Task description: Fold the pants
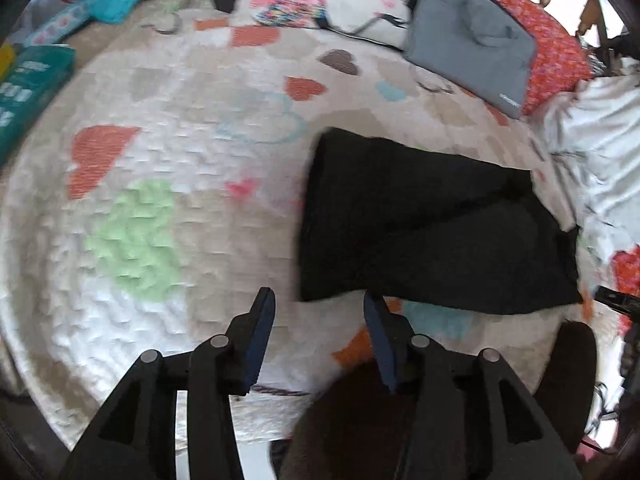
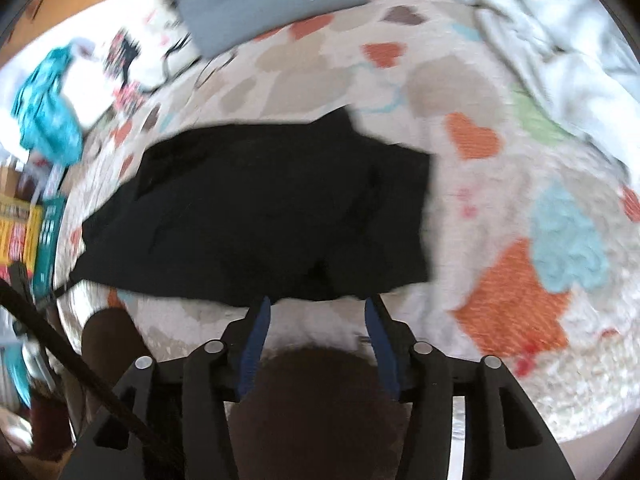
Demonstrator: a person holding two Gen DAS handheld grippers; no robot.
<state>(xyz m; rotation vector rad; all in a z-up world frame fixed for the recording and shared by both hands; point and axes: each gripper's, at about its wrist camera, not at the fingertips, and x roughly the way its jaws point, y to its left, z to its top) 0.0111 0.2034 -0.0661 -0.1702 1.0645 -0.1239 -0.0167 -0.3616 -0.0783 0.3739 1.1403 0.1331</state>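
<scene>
Black pants [image 1: 432,224] lie as a compact, roughly rectangular bundle on a bed covered by a heart-patterned blanket [image 1: 160,168]. In the left wrist view they occupy the centre right of the frame; in the right wrist view they fill the centre [image 2: 256,212].

Left tongs [image 1: 318,300] are spread and hold nothing, their tips just short of the near edge of the pants. Right tongs [image 2: 318,302] are likewise spread and empty, their tips at the near hem.

Judged stage: the garment appears already folded at least once, so either a last fold or a tidying of the edges is in hand. The next move would call for both tongs to close on the near edge and carry it evenly over the far edge. The images are blurred, so the layers cannot be counted.

Containers: a grey zipped case [image 1: 472,36], closed and its contents hidden, lies at the upper right of the left view. A teal box [image 1: 28,84] at the left edge is also closed.
</scene>
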